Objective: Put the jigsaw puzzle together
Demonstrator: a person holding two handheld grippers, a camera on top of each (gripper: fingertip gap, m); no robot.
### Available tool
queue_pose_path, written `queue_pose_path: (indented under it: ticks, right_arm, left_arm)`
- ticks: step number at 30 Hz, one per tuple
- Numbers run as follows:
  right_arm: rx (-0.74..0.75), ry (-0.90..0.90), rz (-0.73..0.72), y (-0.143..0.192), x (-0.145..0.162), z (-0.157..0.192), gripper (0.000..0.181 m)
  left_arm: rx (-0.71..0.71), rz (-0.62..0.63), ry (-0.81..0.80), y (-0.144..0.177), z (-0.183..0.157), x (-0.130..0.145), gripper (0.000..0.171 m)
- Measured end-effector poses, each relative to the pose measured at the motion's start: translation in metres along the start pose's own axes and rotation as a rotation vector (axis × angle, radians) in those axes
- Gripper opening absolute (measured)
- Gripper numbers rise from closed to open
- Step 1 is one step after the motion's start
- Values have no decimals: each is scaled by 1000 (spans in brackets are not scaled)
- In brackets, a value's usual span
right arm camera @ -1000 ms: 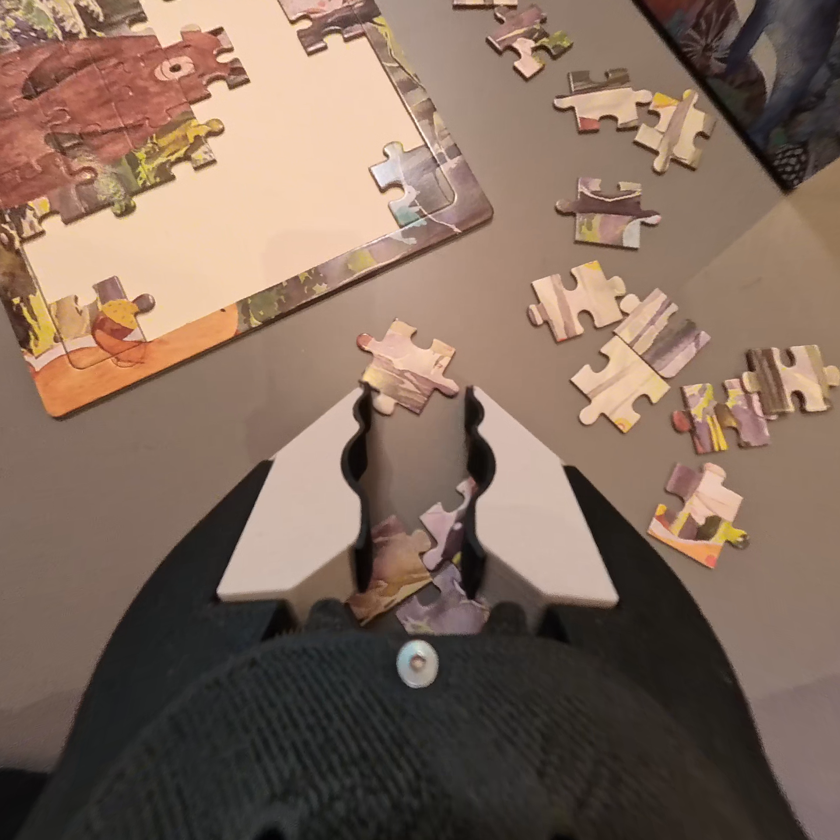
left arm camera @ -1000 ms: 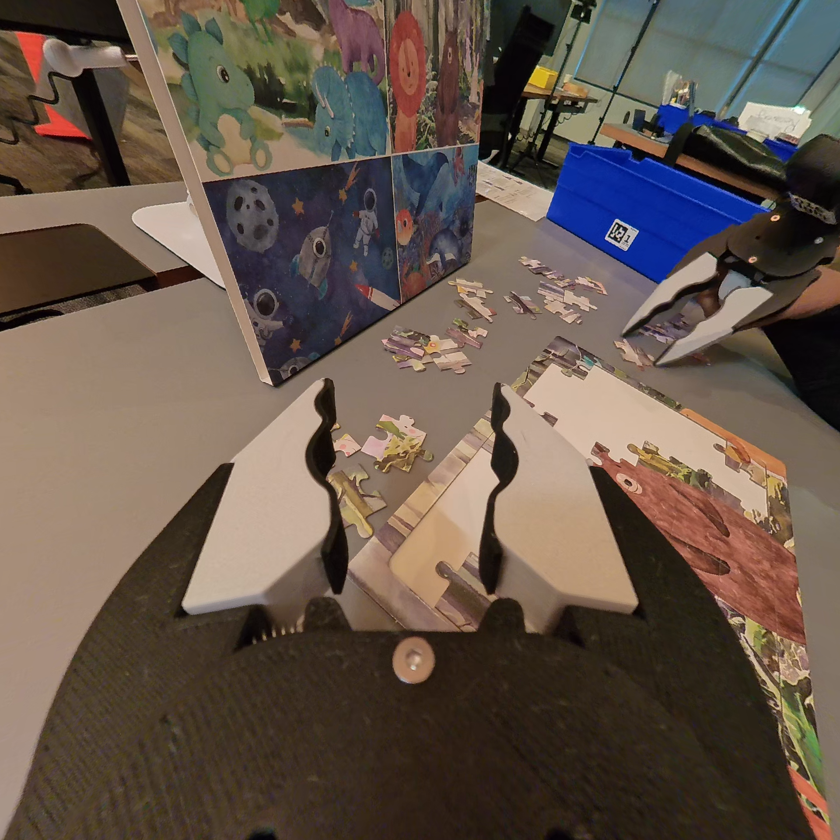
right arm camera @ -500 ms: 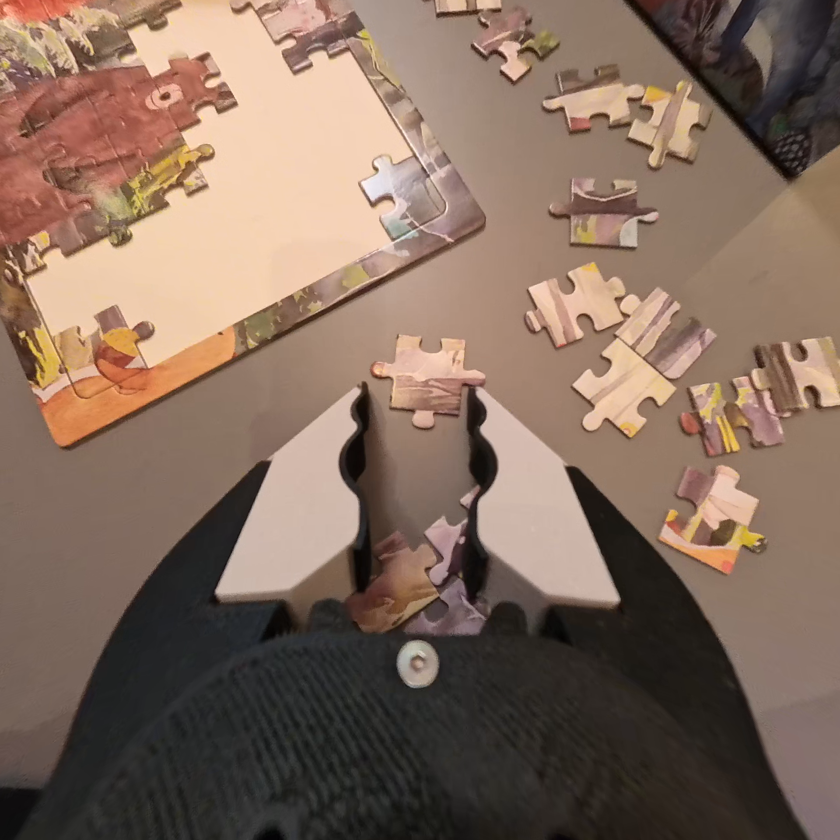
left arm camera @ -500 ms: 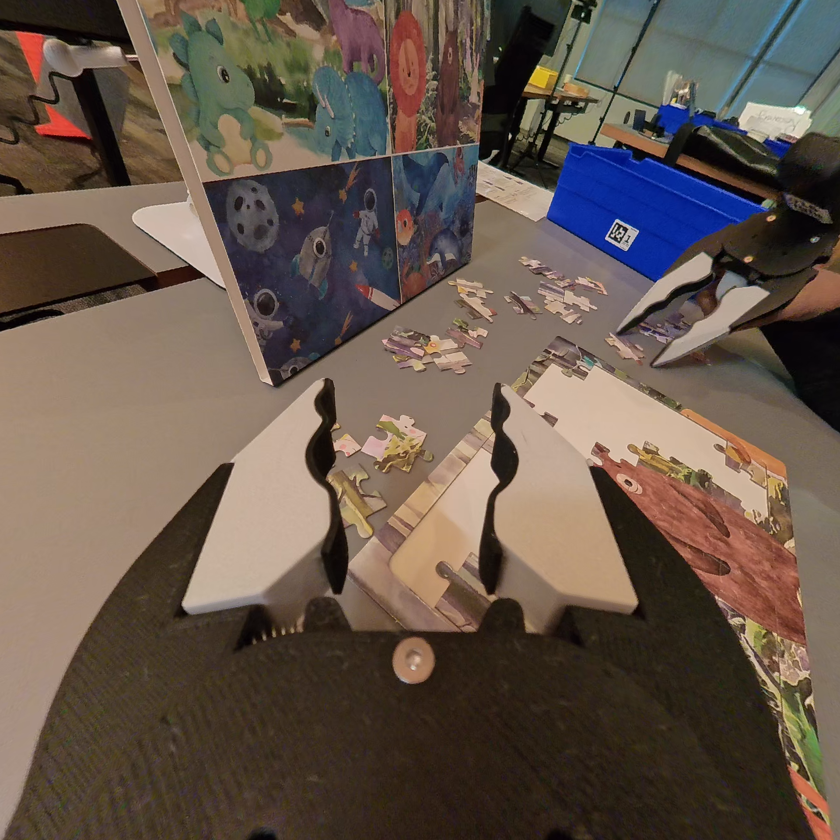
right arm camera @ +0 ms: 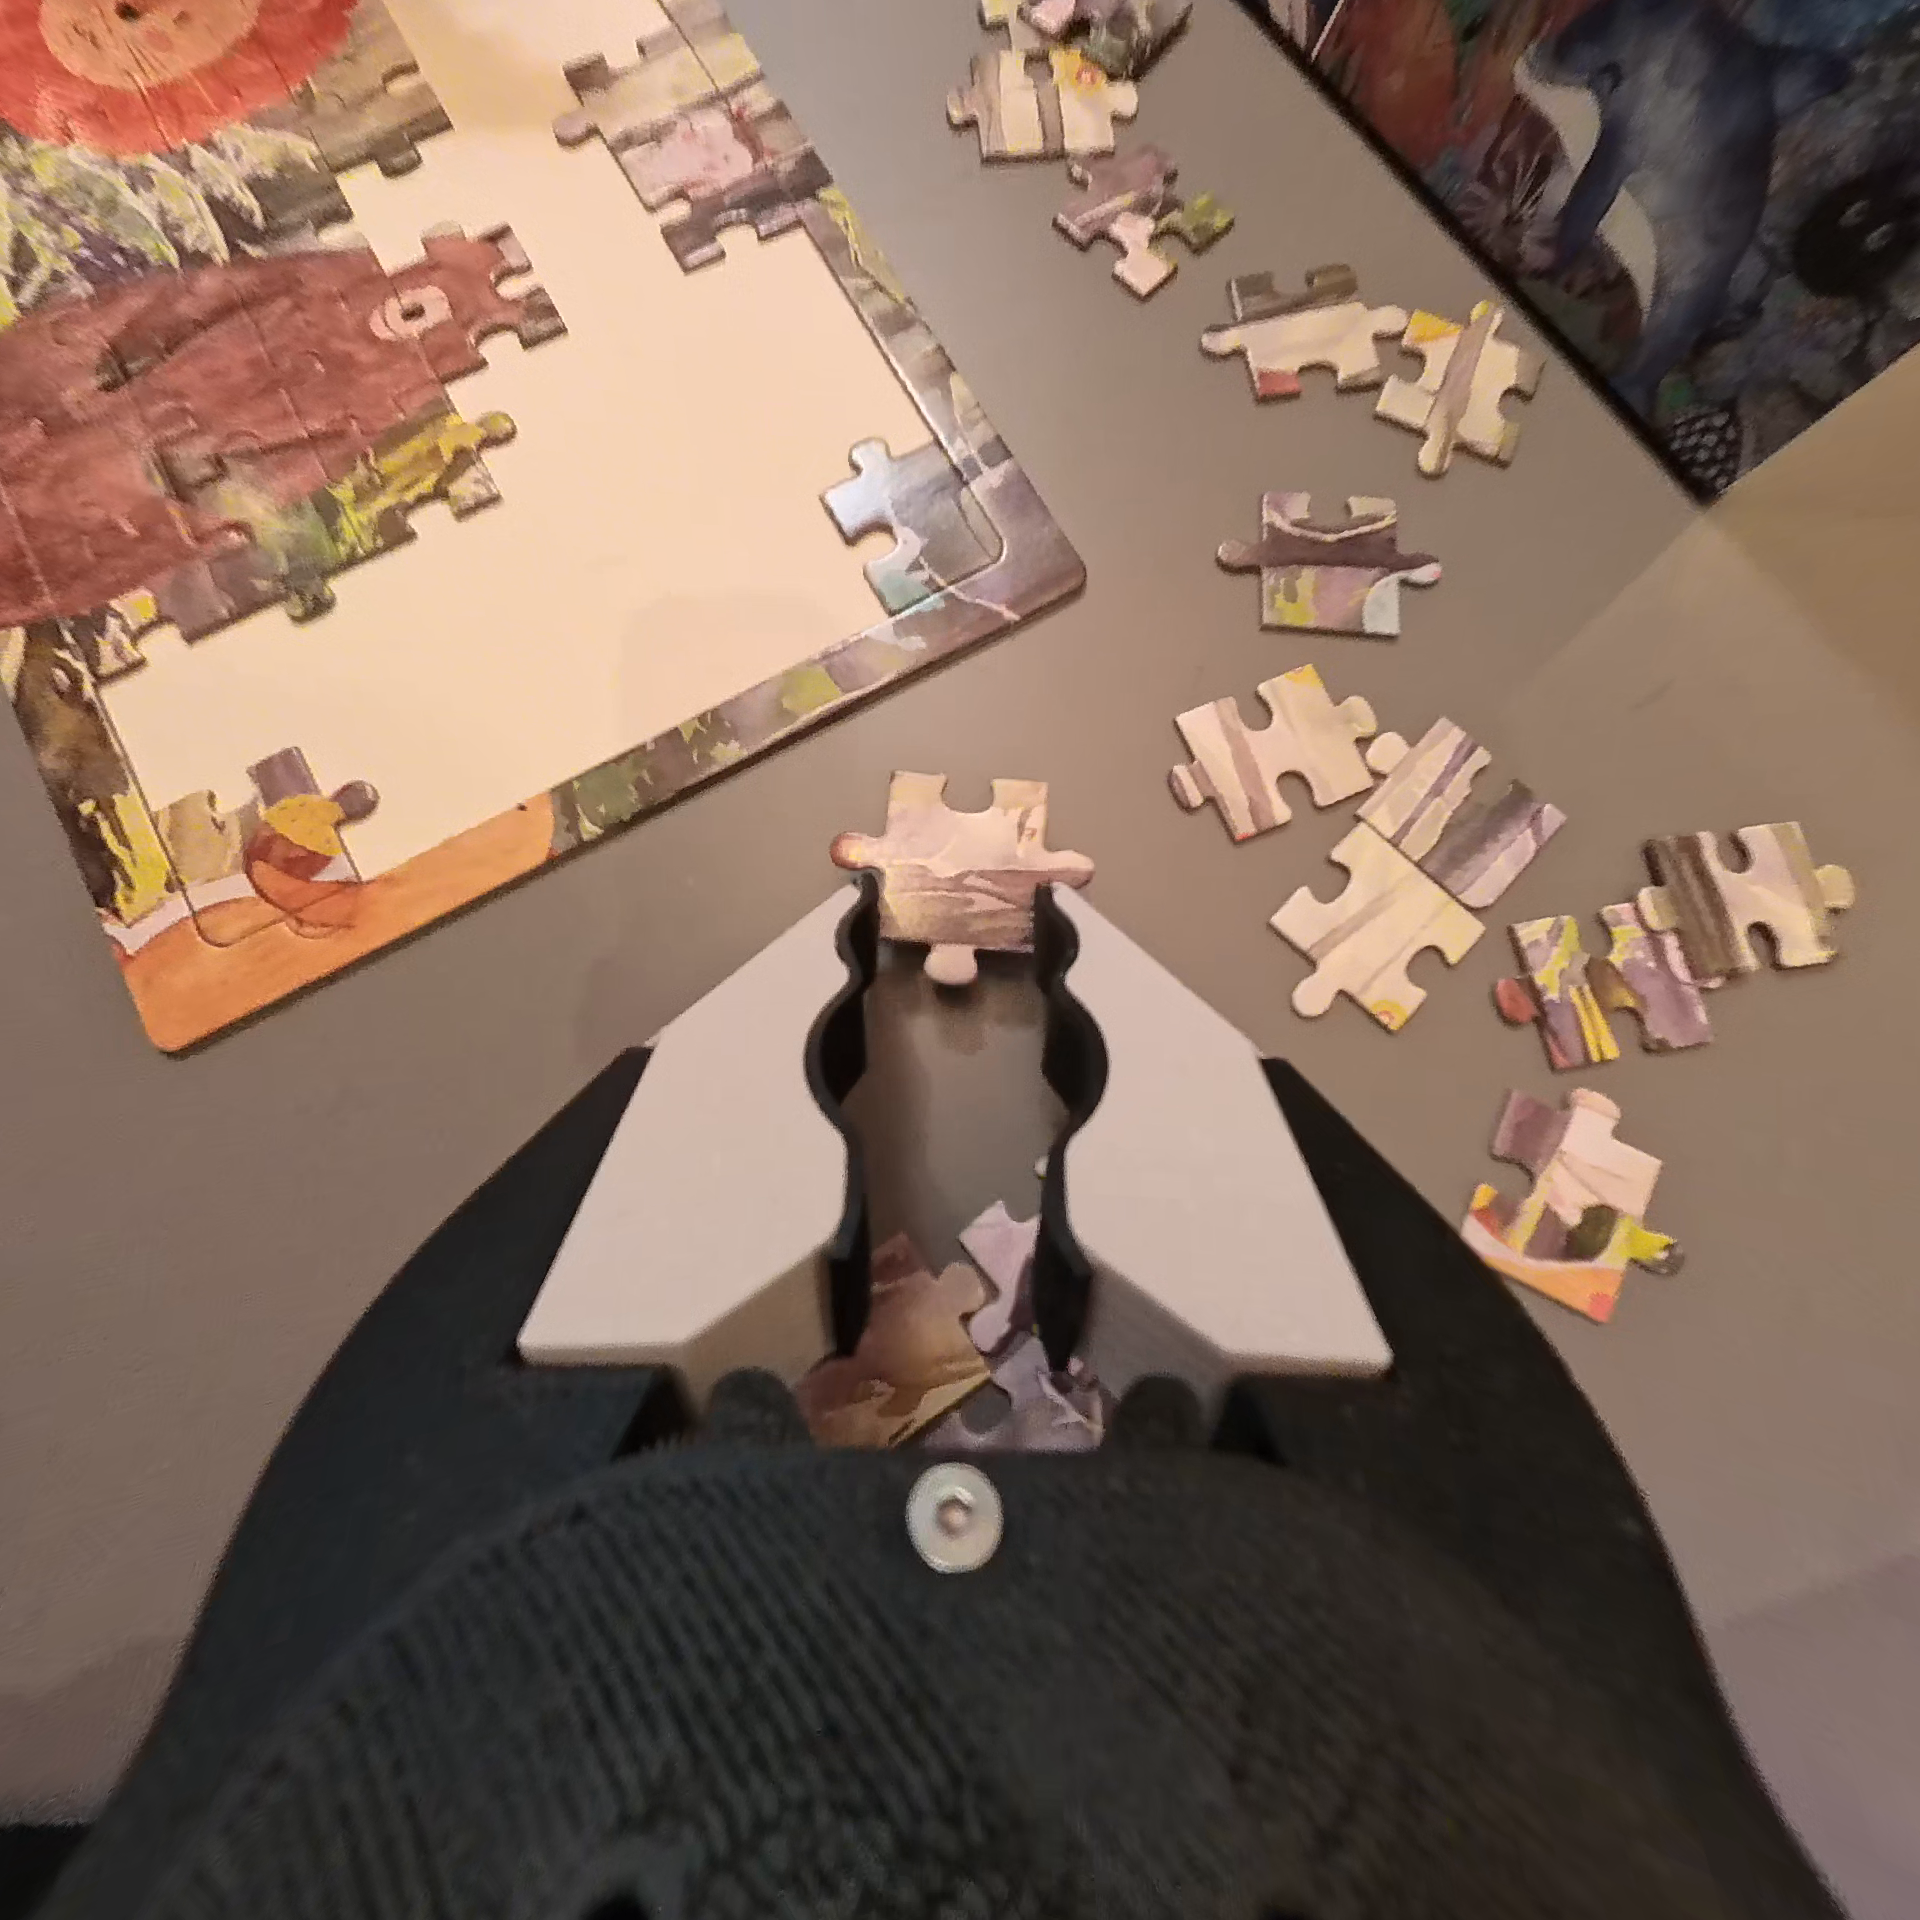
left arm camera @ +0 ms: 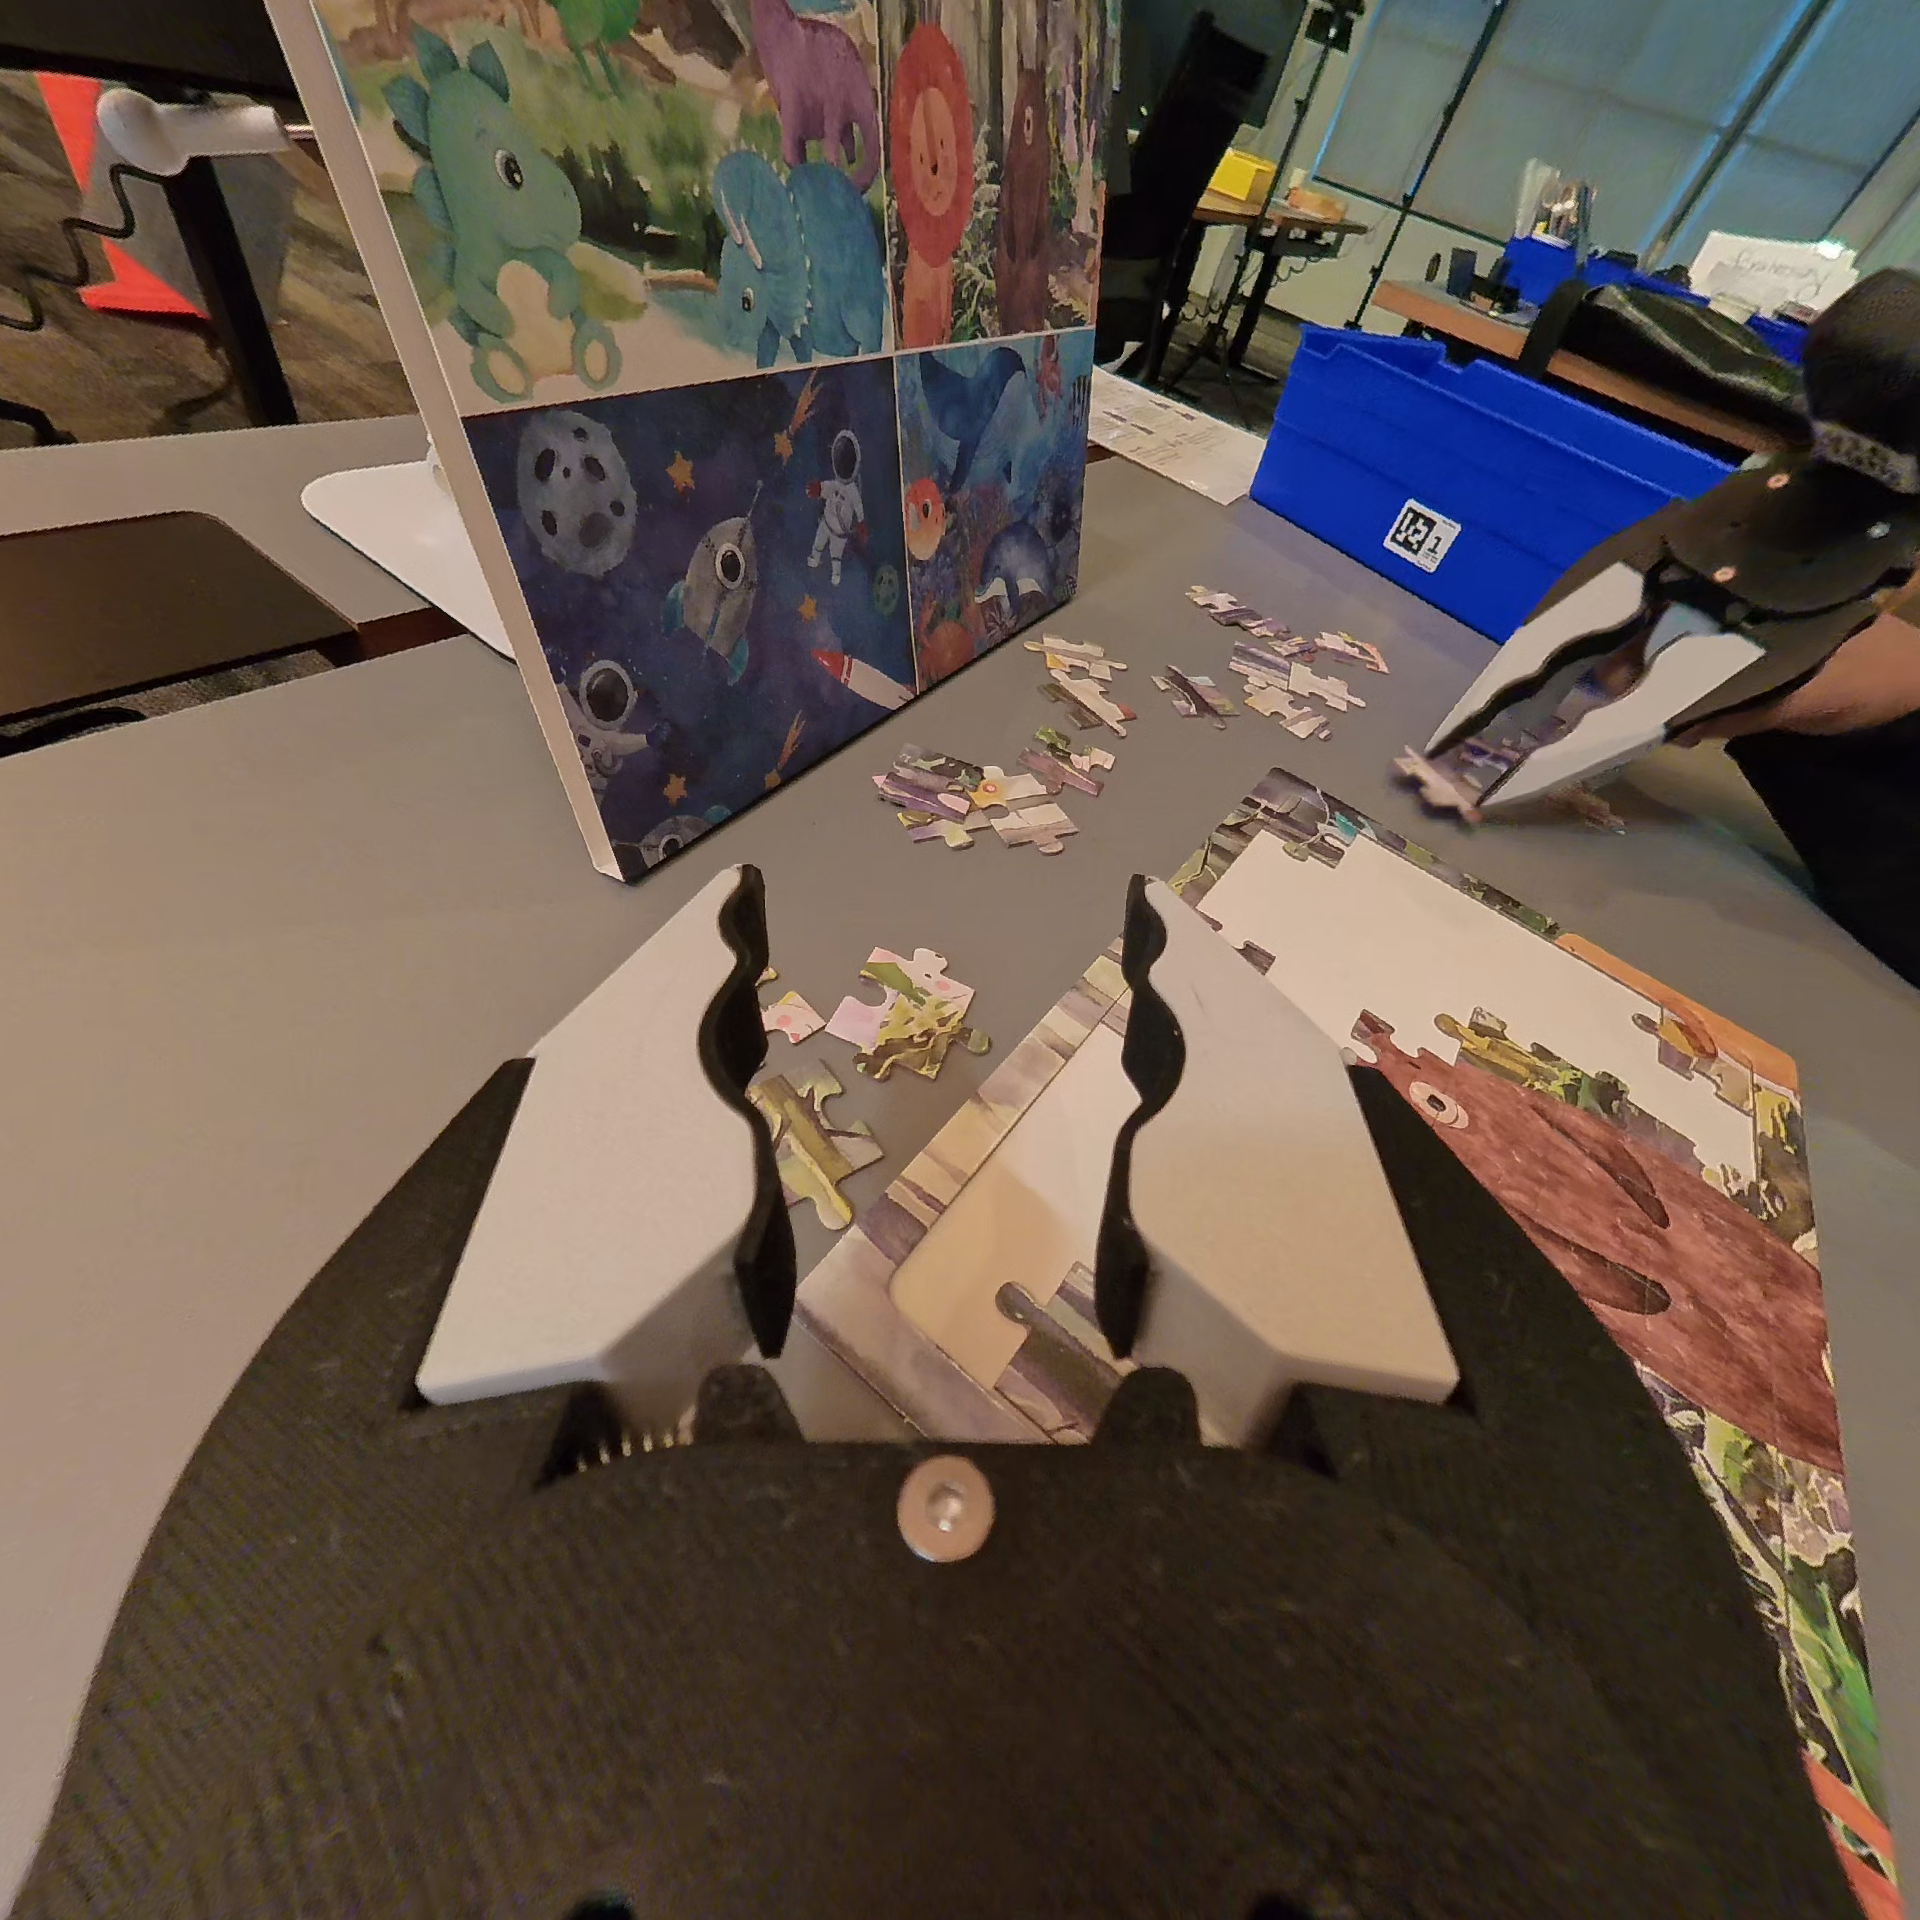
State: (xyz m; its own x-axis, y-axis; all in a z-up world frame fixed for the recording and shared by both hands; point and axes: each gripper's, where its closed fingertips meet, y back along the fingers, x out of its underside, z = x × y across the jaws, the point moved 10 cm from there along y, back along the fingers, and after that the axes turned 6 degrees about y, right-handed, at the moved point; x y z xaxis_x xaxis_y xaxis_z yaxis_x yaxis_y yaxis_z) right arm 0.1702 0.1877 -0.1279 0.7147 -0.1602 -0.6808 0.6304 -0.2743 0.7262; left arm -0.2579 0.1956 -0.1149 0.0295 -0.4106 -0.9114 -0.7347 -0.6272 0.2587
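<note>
In the right wrist view, a single puzzle piece (right arm camera: 961,873) in pale purple and cream is clamped between the tips of the right gripper (right arm camera: 958,902), just above centre of the frame; the two fingers are drawn in against its side edges, and its lower tab points back toward the camera. The same gripper is seen at the right edge of the left wrist view (left arm camera: 1470,774), tilted down with the piece at its tips close to the grey table (left arm camera: 312,935); whether the piece touches the table there cannot be told.

The puzzle board (right arm camera: 665,582) fills the upper left of the right wrist view. A brown animal shape is assembled at its left side, part of an orange lion face at the top left, and a large cream area in the middle is left bare. The nearest board edge lies just beyond the held piece. Loose pieces (right arm camera: 1371,862) are scattered on the table along the right side of that frame, and a few more show between the finger bases near the bottom.

The left gripper (left arm camera: 940,904) is seen at lower centre of its own view with its fingers spread wide apart and nothing between them, over the near corner of the board (left arm camera: 1299,987). An upright picture panel (left arm camera: 769,416) with four illustrated scenes stands at the upper left, and a blue bin (left arm camera: 1455,468) sits at the upper right.
</note>
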Motion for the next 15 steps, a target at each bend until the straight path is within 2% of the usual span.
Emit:
queue_pose_path:
  ticks: [3,6,12,15]
  right_arm:
    - [2,12,-114,8,-8,1,28]
    - [-32,29,-210,3,-26,7,28]
    - [-130,253,-154,-40,-84,32,28]
    - [-227,316,-133,-65,-105,35,28]
  left_arm:
    - [2,-2,4,0,0,0,68]
    - [4,-8,11,1,1,0,68]
    - [10,-5,1,-1,-2,0,68]
    - [15,-1,-4,-3,-4,0,68]
